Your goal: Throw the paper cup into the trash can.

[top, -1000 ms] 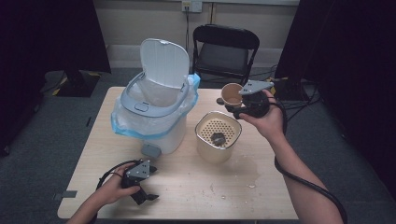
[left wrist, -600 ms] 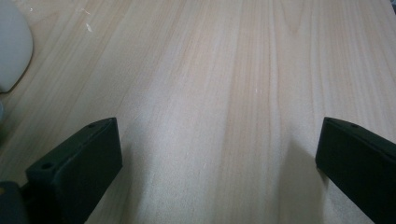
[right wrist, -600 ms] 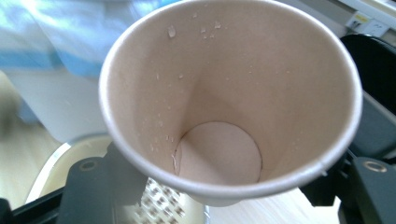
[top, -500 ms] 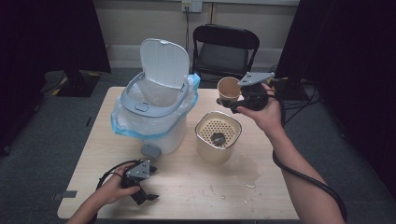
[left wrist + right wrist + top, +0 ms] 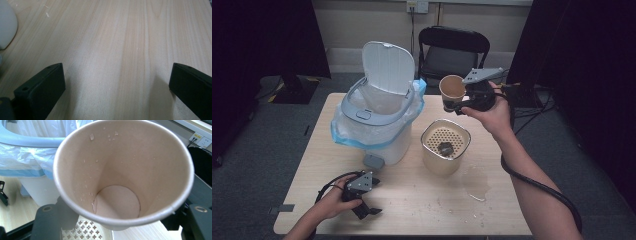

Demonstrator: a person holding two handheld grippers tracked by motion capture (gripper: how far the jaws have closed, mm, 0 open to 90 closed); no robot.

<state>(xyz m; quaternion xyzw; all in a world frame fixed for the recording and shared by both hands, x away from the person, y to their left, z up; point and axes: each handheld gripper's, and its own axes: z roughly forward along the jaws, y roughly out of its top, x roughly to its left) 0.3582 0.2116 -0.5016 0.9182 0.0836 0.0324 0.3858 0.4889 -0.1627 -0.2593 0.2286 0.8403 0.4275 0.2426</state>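
A tan paper cup (image 5: pixel 452 91) hangs in the air above the table's far right part, gripped by my right gripper (image 5: pixel 462 104). The right gripper view looks into the paper cup (image 5: pixel 120 175): its inside holds only a few droplets, and a jaw stands on either side of its wall. Below it sits a cream container with a perforated strainer top (image 5: pixel 445 146) and a dark lump on the strainer. My left gripper (image 5: pixel 366 207) rests low on the wooden table (image 5: pixel 112 50) near the front left, jaws wide apart with nothing between them.
A white pedal bin (image 5: pixel 377 117) with its lid up and a blue-edged liner stands at the table's back left. A wet patch (image 5: pixel 475 181) lies right of the strainer container. A black chair (image 5: pixel 453 52) stands behind the table.
My right gripper has lifted the cup a little and carried it left, toward the bin. The left gripper has stayed put.
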